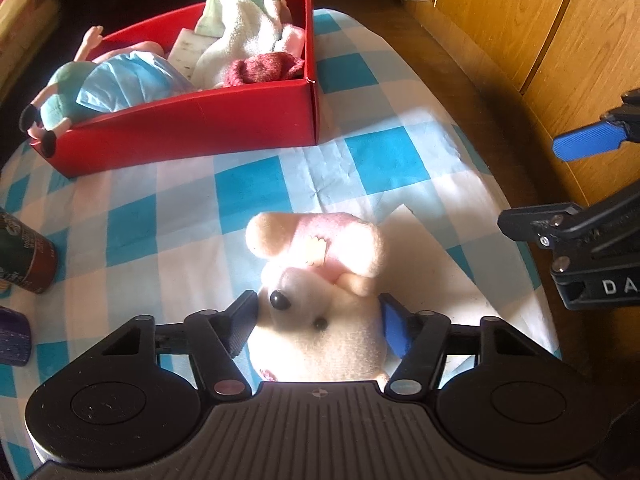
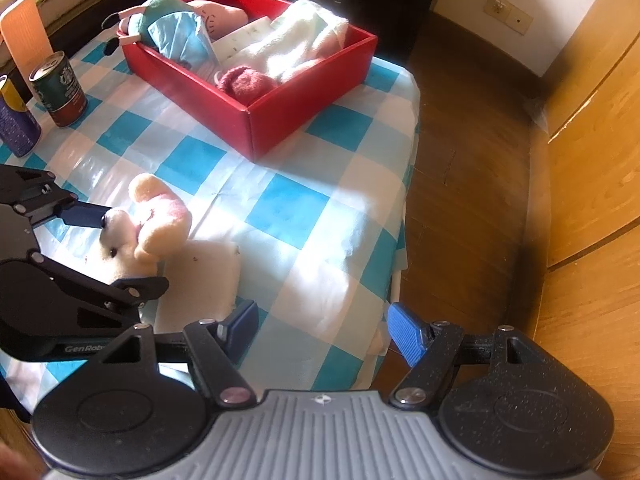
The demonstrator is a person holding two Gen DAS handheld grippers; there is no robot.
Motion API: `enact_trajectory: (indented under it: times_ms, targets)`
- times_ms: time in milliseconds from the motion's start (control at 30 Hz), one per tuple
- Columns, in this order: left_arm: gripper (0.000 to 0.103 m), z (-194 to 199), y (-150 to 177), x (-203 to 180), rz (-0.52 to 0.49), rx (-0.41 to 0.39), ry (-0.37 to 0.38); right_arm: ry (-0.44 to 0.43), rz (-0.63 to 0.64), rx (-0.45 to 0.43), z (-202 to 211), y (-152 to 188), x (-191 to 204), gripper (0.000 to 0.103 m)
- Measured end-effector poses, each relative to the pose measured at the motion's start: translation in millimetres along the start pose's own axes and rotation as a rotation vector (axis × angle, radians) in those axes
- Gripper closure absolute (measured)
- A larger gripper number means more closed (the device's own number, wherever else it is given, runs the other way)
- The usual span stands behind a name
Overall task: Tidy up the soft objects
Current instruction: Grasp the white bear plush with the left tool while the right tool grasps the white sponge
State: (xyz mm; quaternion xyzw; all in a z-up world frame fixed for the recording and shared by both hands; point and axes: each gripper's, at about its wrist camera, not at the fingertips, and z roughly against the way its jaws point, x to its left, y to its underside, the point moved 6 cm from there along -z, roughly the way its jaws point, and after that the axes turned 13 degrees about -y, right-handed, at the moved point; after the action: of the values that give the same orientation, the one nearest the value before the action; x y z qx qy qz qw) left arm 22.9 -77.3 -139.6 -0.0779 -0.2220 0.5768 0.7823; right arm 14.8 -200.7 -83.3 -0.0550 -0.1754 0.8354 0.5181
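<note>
A cream plush dog with a pink body lies on the blue checked tablecloth. My left gripper is closed around its head, a pad on each side. In the right wrist view the dog sits between the left gripper's fingers. My right gripper is open and empty over the table's near right edge. A red box at the back holds a white towel, a dark red knitted item and a plush doll in blue.
A green and red can, a purple can and an orange flat object stand at the table's left. A white pad lies beside the dog. Wooden floor and wooden cabinets are to the right.
</note>
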Motion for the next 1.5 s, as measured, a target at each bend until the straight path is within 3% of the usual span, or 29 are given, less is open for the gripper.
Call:
enact_trajectory:
  times_ms: [133,467,867,1033,1133,1200,1333,1500]
  targets:
    - [0.042,1,7,10,-0.001,-0.006,-0.017,-0.010,0.004,0.003,-4,-3,7,0.053]
    - [0.042,5,20,65,0.127,0.007,-0.028,-0.057,0.035,0.064,-33,-4,38,0.053]
    - [0.042,3,22,65,0.123,0.013,-0.024,-0.018,0.074,0.096,-60,-4,58,0.045]
    - [0.042,-1,22,64,0.119,0.021,-0.026,-0.060,0.014,0.074,-67,0,64,0.044]
    - [0.041,-2,21,64,0.121,0.024,-0.020,-0.003,0.089,0.069,-73,2,77,0.044]
    - [0.041,-1,20,65,0.132,0.027,-0.005,0.005,0.096,0.056,-69,-1,80,0.050]
    - [0.041,0,21,67,0.131,0.022,-0.011,-0.018,0.068,0.046,-67,-5,80,0.075]
    - [0.041,1,23,72,0.144,0.021,-0.014,0.030,0.119,0.036,-64,-6,86,0.088]
